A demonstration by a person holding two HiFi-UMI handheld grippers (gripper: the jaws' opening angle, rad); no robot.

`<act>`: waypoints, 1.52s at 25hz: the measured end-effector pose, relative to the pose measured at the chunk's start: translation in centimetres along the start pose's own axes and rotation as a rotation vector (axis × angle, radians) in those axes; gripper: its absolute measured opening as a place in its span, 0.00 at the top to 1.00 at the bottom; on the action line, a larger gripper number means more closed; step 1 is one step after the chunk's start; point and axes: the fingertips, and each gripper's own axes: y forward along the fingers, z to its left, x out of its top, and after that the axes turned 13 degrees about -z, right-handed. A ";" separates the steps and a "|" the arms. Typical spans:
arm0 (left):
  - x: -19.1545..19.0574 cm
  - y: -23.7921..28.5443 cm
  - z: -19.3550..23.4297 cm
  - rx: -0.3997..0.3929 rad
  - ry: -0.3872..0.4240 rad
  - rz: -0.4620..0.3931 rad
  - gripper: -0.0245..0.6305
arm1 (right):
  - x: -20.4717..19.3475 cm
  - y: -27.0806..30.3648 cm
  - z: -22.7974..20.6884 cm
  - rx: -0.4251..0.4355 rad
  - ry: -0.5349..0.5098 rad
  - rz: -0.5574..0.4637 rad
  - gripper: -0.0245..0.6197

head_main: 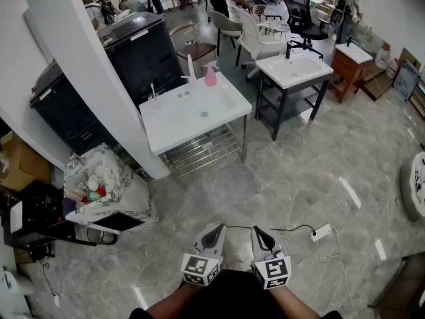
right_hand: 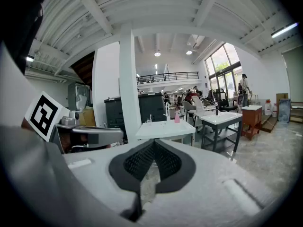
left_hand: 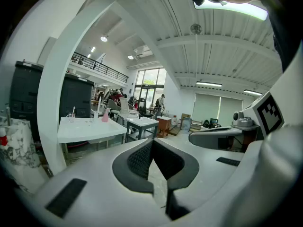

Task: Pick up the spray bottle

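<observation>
A pink spray bottle (head_main: 210,74) stands at the far edge of a white sink table (head_main: 166,135), several steps ahead of me. It shows small in the left gripper view (left_hand: 105,116) and in the right gripper view (right_hand: 177,117). My left gripper (head_main: 218,229) and right gripper (head_main: 258,232) are held low and close to my body, side by side over the floor, far from the bottle. Both are shut with their pads touching and nothing between them. In their own views the left gripper (left_hand: 152,142) and the right gripper (right_hand: 154,143) hold nothing.
A white column (head_main: 93,78) rises left of the table. A marble-patterned stand (head_main: 106,198) with small bottles sits at lower left. A second sink table (head_main: 295,72) stands to the right, chairs (head_main: 255,38) and people behind. A power strip (head_main: 321,231) lies on the grey marble floor.
</observation>
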 end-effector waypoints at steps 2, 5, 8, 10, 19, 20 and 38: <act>0.0 0.5 0.2 -0.011 0.007 0.002 0.94 | -0.1 0.5 -0.4 -0.011 0.012 -0.006 0.97; 0.0 1.5 1.0 -0.005 0.014 -0.001 0.94 | -0.3 1.6 -1.1 -0.024 0.041 -0.011 0.96; -0.1 2.9 2.4 0.006 0.016 -0.007 0.94 | -0.4 3.3 -2.1 -0.026 0.046 -0.010 0.96; -0.1 4.5 3.7 0.009 0.012 -0.012 0.94 | -0.6 4.9 -3.1 -0.036 0.028 0.002 0.96; 1.3 16.1 12.3 -0.019 0.003 -0.005 0.94 | -0.8 17.4 -9.0 -0.087 0.038 0.054 0.96; 1.8 17.6 13.5 -0.023 0.001 -0.002 0.94 | -0.4 19.2 -9.6 -0.090 0.036 0.057 0.96; 5.3 34.7 33.2 -0.100 -0.078 0.010 0.94 | 0.5 42.4 -16.8 -0.249 0.014 0.147 0.96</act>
